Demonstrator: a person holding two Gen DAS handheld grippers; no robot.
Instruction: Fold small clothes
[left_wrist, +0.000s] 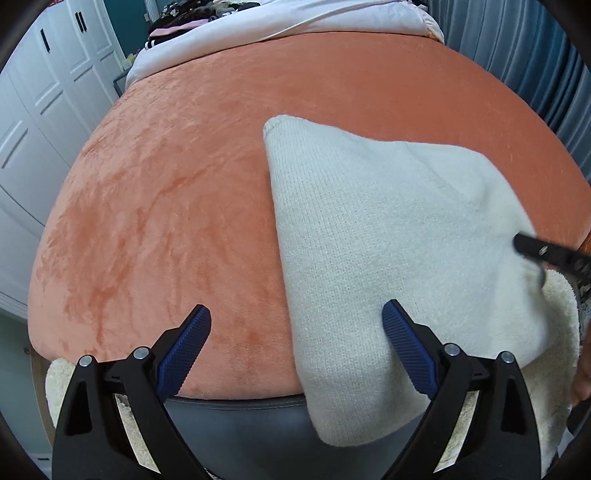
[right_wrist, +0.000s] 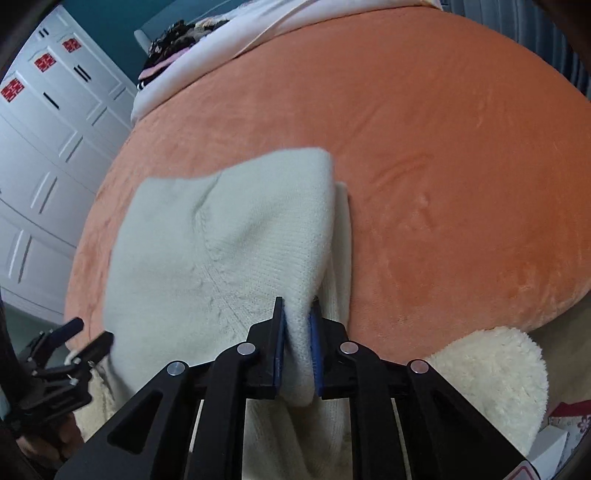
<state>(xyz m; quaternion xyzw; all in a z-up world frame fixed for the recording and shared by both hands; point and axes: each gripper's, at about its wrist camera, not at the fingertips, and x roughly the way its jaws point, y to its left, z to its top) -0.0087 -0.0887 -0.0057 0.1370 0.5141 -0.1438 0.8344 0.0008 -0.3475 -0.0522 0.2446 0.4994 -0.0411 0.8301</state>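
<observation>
A cream knitted garment (left_wrist: 388, 236) lies on an orange plush bed cover (left_wrist: 177, 192), its near end hanging over the bed's front edge. My left gripper (left_wrist: 295, 325) is open and empty; its right finger sits over the garment's left edge. My right gripper (right_wrist: 297, 314) is shut on a raised fold of the garment (right_wrist: 236, 243) and lifts it a little. The right gripper also shows at the right edge of the left wrist view (left_wrist: 546, 254). The left gripper shows open at the lower left of the right wrist view (right_wrist: 88, 334).
A fluffy cream blanket (right_wrist: 491, 380) hangs at the bed's front edge. White bedding (left_wrist: 280, 22) and dark clothes (right_wrist: 173, 44) lie at the far end. White wardrobe doors (left_wrist: 33, 122) stand to the left, grey curtains (left_wrist: 517, 48) to the right.
</observation>
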